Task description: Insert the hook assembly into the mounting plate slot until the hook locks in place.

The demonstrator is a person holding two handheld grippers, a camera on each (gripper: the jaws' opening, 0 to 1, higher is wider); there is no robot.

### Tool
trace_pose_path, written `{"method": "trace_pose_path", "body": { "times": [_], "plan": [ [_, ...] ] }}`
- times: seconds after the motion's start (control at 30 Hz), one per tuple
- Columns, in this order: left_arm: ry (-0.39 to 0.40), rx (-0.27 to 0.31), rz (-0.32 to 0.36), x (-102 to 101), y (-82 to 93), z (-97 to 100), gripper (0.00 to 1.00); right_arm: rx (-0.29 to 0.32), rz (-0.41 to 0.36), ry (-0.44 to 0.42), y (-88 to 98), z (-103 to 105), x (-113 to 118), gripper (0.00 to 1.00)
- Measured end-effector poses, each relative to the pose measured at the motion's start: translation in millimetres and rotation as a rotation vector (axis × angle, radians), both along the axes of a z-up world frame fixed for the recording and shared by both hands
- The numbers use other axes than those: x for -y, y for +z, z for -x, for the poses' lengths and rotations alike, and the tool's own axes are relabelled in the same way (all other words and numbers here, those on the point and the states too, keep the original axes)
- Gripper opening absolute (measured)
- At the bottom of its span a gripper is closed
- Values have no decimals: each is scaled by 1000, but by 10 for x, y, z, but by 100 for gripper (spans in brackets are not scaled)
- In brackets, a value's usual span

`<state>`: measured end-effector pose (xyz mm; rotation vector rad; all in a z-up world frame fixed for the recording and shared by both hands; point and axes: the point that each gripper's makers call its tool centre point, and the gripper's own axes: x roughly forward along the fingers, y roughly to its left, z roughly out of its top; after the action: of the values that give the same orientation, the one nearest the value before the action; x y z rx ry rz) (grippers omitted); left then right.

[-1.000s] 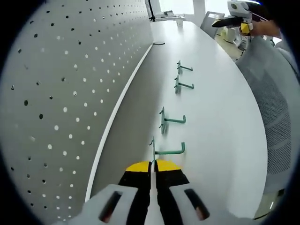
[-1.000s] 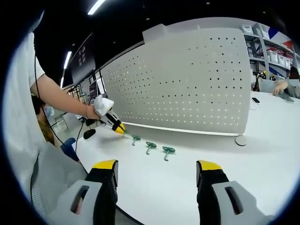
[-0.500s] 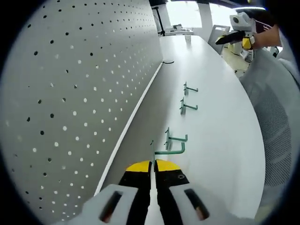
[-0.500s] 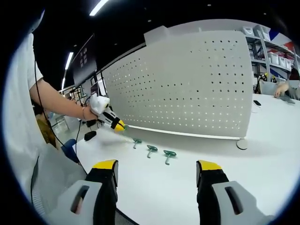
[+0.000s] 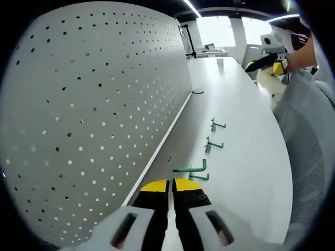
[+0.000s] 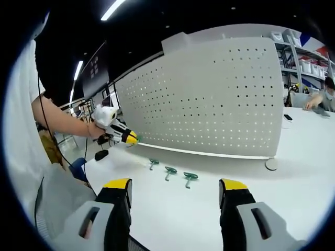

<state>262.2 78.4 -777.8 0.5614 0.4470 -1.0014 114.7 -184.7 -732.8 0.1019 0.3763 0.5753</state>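
My left gripper (image 5: 171,184) is shut on a green wire hook (image 5: 190,169), held in the air close to the white pegboard (image 5: 89,104). In the right gripper view the left gripper (image 6: 125,137) hovers in front of the pegboard (image 6: 209,99), above the table. Three more green hooks (image 6: 152,163) (image 6: 169,170) (image 6: 189,177) lie in a row on the white table (image 6: 209,209); from the left gripper view they lie at hook (image 5: 203,177), hook (image 5: 211,145) and hook (image 5: 216,124). My right gripper (image 6: 175,185) stands open and holds nothing.
The pegboard stands on a round foot (image 6: 270,163) along the table's far side. The right gripper (image 5: 264,60) shows far off in the left gripper view, beside a grey sleeve (image 5: 306,130). A person sits at the table's far right end (image 6: 320,99).
The left gripper has lifted its hook off the table and up toward the pegboard, leaving three hooks behind. The right gripper has stayed put, open.
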Motion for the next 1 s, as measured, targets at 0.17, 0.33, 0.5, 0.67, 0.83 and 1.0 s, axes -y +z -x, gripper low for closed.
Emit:
{"method": "trace_pose_path", "body": {
  "times": [0.17,0.33,0.5,0.67,0.83,1.0],
  "plan": [
    [37,29,51,16,144,45,2,8,-10,-4,22,-5,-3,65],
    [65,55,96,37,272,116,2,16,-9,-6,52,-7,-6,65],
    [96,68,136,38,348,157,2,20,-9,-8,66,1,-8,65],
    [118,86,169,44,418,178,2,28,-6,-5,100,-6,-31,65],
    [133,100,217,96,512,229,2,41,0,0,141,-28,-55,65],
    [147,115,249,115,587,269,2,54,2,-1,186,-37,-56,65]
  ]
}}
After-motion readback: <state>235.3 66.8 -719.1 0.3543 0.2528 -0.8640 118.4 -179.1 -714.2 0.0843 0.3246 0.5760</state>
